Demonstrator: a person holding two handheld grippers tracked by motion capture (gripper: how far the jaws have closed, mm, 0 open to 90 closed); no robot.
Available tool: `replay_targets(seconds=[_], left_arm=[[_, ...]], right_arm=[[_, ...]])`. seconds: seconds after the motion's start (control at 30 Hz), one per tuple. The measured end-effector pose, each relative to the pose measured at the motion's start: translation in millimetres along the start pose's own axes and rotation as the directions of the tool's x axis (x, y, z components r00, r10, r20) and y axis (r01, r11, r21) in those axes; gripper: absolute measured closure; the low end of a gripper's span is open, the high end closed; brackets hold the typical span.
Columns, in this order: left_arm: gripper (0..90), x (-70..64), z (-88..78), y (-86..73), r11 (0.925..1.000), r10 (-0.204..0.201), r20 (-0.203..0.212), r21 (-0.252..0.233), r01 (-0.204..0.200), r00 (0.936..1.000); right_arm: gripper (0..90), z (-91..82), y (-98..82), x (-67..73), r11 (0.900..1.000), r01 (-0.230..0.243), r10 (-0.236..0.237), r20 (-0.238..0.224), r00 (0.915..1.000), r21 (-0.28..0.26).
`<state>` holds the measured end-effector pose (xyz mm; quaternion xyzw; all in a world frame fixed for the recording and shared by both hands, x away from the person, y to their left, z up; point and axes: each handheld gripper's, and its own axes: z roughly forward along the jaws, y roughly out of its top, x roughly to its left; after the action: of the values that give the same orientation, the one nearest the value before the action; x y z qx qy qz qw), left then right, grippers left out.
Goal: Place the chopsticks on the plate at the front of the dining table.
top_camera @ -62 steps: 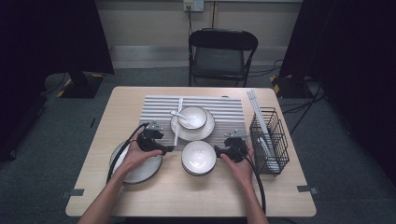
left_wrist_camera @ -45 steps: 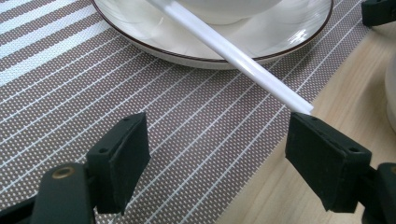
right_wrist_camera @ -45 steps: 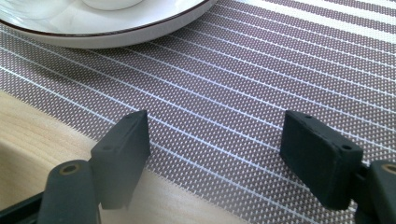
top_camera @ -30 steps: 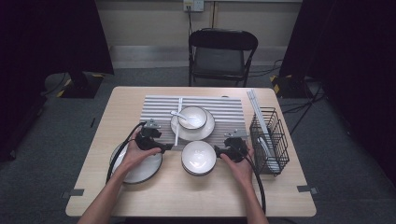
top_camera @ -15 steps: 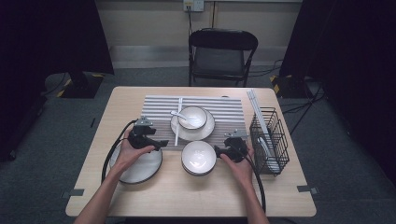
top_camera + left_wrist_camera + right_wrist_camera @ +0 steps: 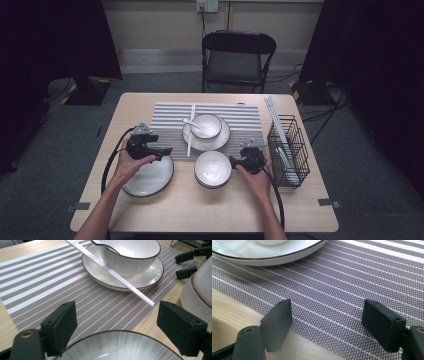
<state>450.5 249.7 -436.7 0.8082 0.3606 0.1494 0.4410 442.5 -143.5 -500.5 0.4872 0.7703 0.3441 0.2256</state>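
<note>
Left gripper (image 6: 159, 151) wide open, empty, hanging right over the white dark-rimmed ceramic plate's (image 6: 150, 179) far edge; the right gripper (image 6: 235, 161), open and empty too, sits further off.

Tabletop (image 6: 300, 210): light wood, matt finish.
Placemat (image 6: 50, 282): woven mesh, striped, rough texture.
Plate (image 6: 150, 180): glazed ceramic, glossy, dark rim.
Chopsticks (image 6: 110, 270): white plastic, smooth.
Basket (image 6: 287, 150): black wire metal.
Hand-held gripper pads (image 6: 279, 320): black matt plastic.
</note>
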Motion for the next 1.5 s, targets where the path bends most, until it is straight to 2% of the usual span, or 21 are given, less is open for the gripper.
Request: replay_targets(seconds=[0.13,0.4,0.5,0.67,0.73,0.77,0.87,1.03,1.07,1.1,1.13,1.17,1.23,1.3,1.37,1.4,1.5], left_arm=[[16.1,11.3,-12.3,-4.1,0.9989,-0.040,-0.021,-0.025,0.039,0.9990],[16.4,27.3,-26.9,-10.3,0.9968,-0.070,-0.051,-0.042,0.068,0.9962],[17.8,36.9,-34.1,-12.9,0.9959,-0.088,-0.079,-0.028,0.086,0.9930],[17.8,43.5,-42.1,-15.6,0.9948,-0.097,-0.107,-0.041,0.093,0.9896],[17.8,47.2,-45.3,-17.0,0.9934,-0.108,-0.121,-0.054,0.102,0.9868],[17.8,50.3,-48.2,-19.1,0.9915,-0.122,-0.134,-0.061,0.115,0.9834],[17.7,53.6,-50.6,-21.6,0.9911,-0.127,-0.148,-0.060,0.119,0.9809],[17.1,63.9,-55.7,-30.5,0.9895,-0.143,-0.204,-0.049,0.136,0.9684],[17.1,63.9,-55.7,-30.5,0.9895,-0.143,-0.204,-0.049,0.136,0.9684],[17.1,66.6,-56.4,-33.5,0.9873,-0.158,-0.213,-0.046,0.152,0.9641],[17.1,66.6,-56.4,-33.5,0.9873,-0.158,-0.213,-0.046,0.152,0.9641],[17.1,69.0,-57.1,-36.0,0.9887,-0.149,-0.232,-0.024,0.148,0.9611],[17.1,71.8,-58.6,-40.0,0.9870,-0.160,-0.234,-0.023,0.159,0.9589],[17.1,75.5,-58.8,-43.7,0.9846,-0.171,-0.257,-0.010,0.175,0.9512],[17.3,76.9,-58.9,-46.3,0.9844,-0.173,-0.263,-0.016,0.175,0.9491],[18.6,80.0,-57.4,-50.4,0.9834,-0.172,-0.292,0.005,0.181,0.9409],[18.7,84.2,-55.1,-56.3,0.9796,-0.184,-0.291,0.024,0.199,0.9389]], right_arm=[[23.6,0.0,0.0,0.0,1.000,0.000,0.000,-0.001,1.0000,0.001],[23.6,-0.1,0.0,0.1,1.000,-0.002,0.002,0.001,1.0000,0.001],[23.6,0.0,0.0,0.0,1.000,0.000,0.000,0.000,1.0000,0.000],[23.6,0.0,0.0,0.0,1.000,0.000,0.000,0.000,1.0000,0.000],[23.6,0.0,0.0,0.0,1.000,0.000,0.000,0.000,1.0000,0.000],[23.6,0.0,0.0,0.0,1.000,0.000,0.000,0.000,1.0000,0.000],[23.6,-0.1,0.0,0.1,1.000,-0.001,0.001,0.001,1.0000,0.001],[23.6,-0.1,0.0,0.1,1.000,-0.002,0.002,0.001,1.0000,0.001],[23.6,-0.1,0.0,0.1,1.000,-0.002,0.002,0.001,1.0000,0.001],[23.6,0.0,0.0,0.0,1.000,0.000,0.000,0.000,1.0000,0.000],[23.6,0.0,0.0,0.0,1.000,0.000,0.000,0.000,1.0000,0.000],[23.6,-0.1,0.0,0.2,1.000,-0.002,0.002,0.001,1.0000,0.001],[23.6,-0.1,0.0,0.2,1.000,-0.002,0.002,0.001,1.0000,0.001],[23.6,-0.1,0.0,0.2,1.000,-0.001,0.001,0.002,1.0000,0.001],[23.6,-0.2,0.0,0.2,1.000,-0.001,0.001,0.002,1.0000,0.001],[23.6,-0.2,0.0,0.2,1.000,-0.002,0.002,0.002,1.0000,0.001],[23.6,-0.2,0.0,0.2,1.000,-0.001,0.001,0.002,1.0000,0.001]])
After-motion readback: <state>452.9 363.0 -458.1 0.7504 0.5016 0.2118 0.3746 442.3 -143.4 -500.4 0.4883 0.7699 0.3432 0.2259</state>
